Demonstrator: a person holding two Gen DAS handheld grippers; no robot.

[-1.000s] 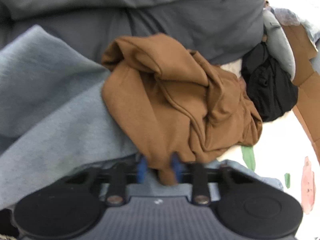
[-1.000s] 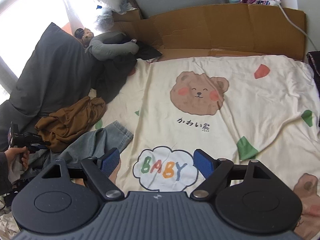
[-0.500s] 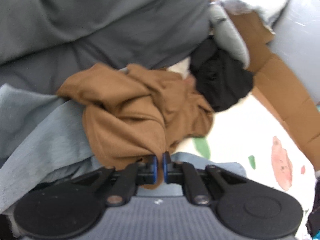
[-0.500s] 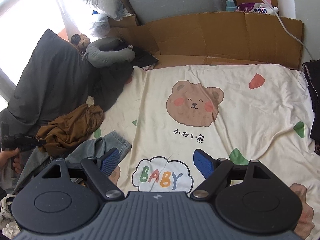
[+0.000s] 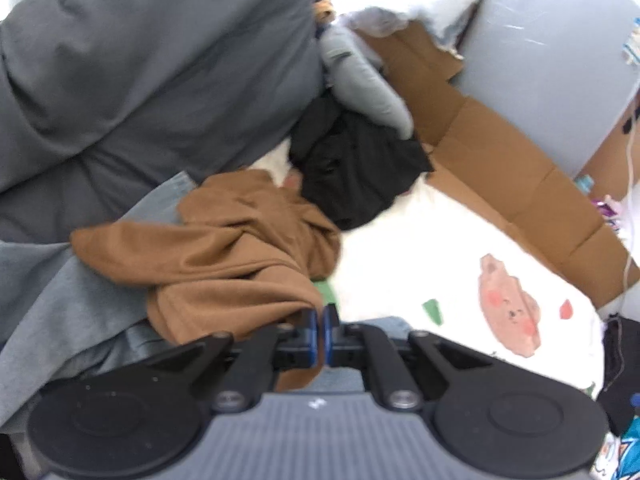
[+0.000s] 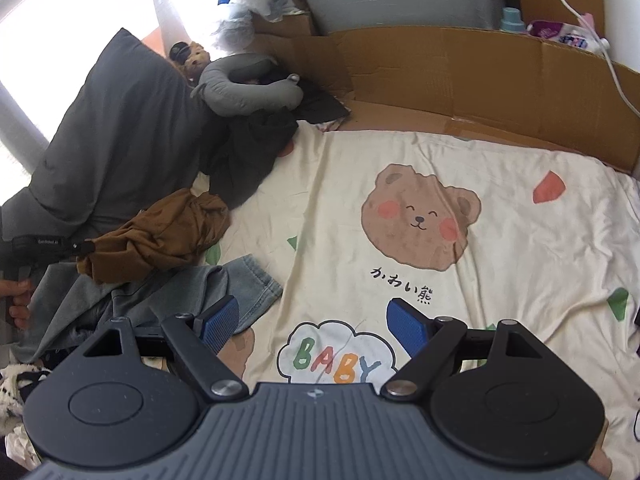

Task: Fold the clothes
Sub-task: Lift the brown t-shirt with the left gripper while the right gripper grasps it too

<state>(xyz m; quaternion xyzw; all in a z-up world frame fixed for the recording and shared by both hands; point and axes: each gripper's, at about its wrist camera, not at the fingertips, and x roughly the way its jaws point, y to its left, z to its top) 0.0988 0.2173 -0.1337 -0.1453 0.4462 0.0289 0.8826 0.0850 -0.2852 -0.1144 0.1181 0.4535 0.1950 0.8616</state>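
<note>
My left claw is pressed together on a fold of the brown garment, pinching the cloth at its nearest edge. From that pinch the garment runs away from my fingertips and off to their left in a crumpled heap, its long axis lying roughly crosswise to the claw, one drawn-out corner pointing left over the grey-blue jeans beneath it. Just beyond the heap, ahead and slightly right of my fingertips, lies a black garment, touching the brown one's far edge. The grey duvet bulks ahead on the left.

My right claw stands spread wide with nothing between its blue pads, hovering over the cream bedsheet with the bear print. From here the brown garment sits well off to the left and ahead, stretched toward my left claw at its left end. A jeans leg reaches rightward, its hem just ahead of my left pad.
</note>
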